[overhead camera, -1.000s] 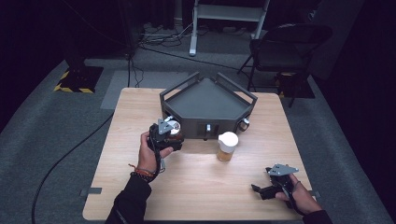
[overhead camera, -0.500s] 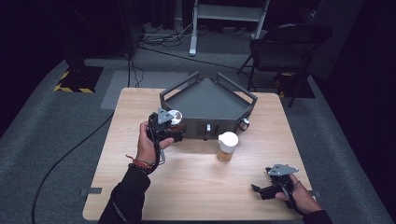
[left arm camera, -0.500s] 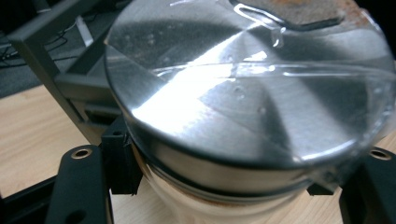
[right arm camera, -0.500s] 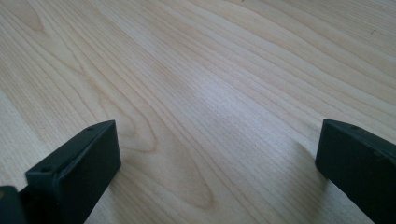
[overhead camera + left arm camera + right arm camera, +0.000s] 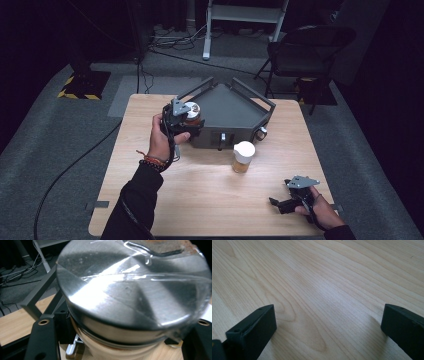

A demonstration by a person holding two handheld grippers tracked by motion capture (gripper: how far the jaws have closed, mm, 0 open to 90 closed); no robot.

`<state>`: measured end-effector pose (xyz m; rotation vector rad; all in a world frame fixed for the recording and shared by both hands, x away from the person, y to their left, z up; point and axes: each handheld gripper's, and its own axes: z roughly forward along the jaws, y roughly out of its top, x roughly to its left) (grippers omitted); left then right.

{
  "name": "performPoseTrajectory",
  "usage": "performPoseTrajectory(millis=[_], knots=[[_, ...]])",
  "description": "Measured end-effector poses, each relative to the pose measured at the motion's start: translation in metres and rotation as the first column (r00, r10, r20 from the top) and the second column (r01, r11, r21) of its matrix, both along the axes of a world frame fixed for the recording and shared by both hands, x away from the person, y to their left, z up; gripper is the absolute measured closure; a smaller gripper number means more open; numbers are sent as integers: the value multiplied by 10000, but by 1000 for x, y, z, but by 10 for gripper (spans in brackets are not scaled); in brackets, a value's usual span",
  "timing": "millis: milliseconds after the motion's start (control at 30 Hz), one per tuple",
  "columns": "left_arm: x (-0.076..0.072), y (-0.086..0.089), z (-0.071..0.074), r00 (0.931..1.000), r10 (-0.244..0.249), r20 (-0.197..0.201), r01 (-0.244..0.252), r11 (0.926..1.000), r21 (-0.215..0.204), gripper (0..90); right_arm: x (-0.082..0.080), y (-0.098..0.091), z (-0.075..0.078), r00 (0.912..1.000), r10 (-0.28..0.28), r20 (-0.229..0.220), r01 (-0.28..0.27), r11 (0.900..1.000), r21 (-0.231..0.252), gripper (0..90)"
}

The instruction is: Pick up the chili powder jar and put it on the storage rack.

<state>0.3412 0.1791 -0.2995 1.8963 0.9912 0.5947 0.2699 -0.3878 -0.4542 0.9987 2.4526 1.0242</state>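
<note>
A jar [image 5: 192, 109] with a silver metal lid [image 5: 130, 290] and amber contents is lifted off the table, and my left gripper [image 5: 187, 121] is shut on it, at the near left corner of a dark grey angular tray [image 5: 226, 106]. In the left gripper view the black jaws flank the jar's body just under the lid. My right gripper [image 5: 283, 204] lies low at the table's near right, open, and the right gripper view has bare wood between the two jaws of the right gripper [image 5: 327, 325].
A second jar [image 5: 243, 156] with a white lid and amber contents stands just in front of the tray. The wooden table [image 5: 200, 200] has free room in its near middle. Beyond the table are a folding chair [image 5: 305, 50], cables and a stand's legs.
My left hand has lifted the silver-lidded jar and carried it away from the person, up to the tray's near left corner. The right gripper has stayed put.
</note>
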Motion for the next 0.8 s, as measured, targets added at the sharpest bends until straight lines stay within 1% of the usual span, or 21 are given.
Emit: performPoseTrajectory(millis=[67, 133, 200, 267, 367, 400, 500, 567, 600, 700, 767, 800], knots=[[4, -4, 3, 10000, -40, 3, 40, 10000, 48, 302, 0, 0, 0, 10000, -1, 0, 1, 10000, 0, 0], [9, -11, 6, 10000, 42, 48, -42, 9999, 119, 302, 0, 0, 0, 10000, -1, 0, 1, 10000, 1, 0], [14, -13, 8, 10000, -33, 9, 32, 10000, 53, 302, 0, 0, 0, 10000, -1, -1, 1, 10000, 0, 0], [18, -18, 10, 10000, -61, 47, 60, 9999, 143, 302, 0, 0, 0, 10000, -1, -1, 1, 10000, 0, 0], [25, -24, 12, 10000, -34, 44, 33, 9999, 118, 302, 0, 0, 0, 10000, -2, -1, 2, 10000, 5, 0], [29, -25, 13, 10000, -75, 3, 75, 9999, 132, 302, 0, 0, 0, 10000, -2, -2, 2, 10000, 5, 0], [37, -29, 14, 9998, -185, 80, 184, 9997, 149, 302, 0, 0, 0, 10000, 3, -3, -3, 10000, 3, 0], [43, -32, 15, 9997, -240, 50, 239, 9996, 179, 302, 0, 0, 0, 10000, 6, -1, -6, 10000, 1, 0], [47, -36, 16, 9998, -176, 29, 175, 9993, 322, 302, 0, 0, 0, 10000, 1, 0, -1, 10000, 1, 0], [56, -40, 15, 9999, -94, -68, 96, 9995, 298, 302, 0, 0, 0, 10000, -2, 0, 2, 10000, 2, 0], [59, -43, 14, 10000, -29, -61, 31, 9995, 327, 302, 0, 0, 0, 10000, -11, 4, 11, 10000, 3, 0], [62, -45, 14, 9999, 40, -130, -36, 9996, 284, 302, 0, 0, 0, 10000, -11, 5, 11, 10000, 3, 0]])
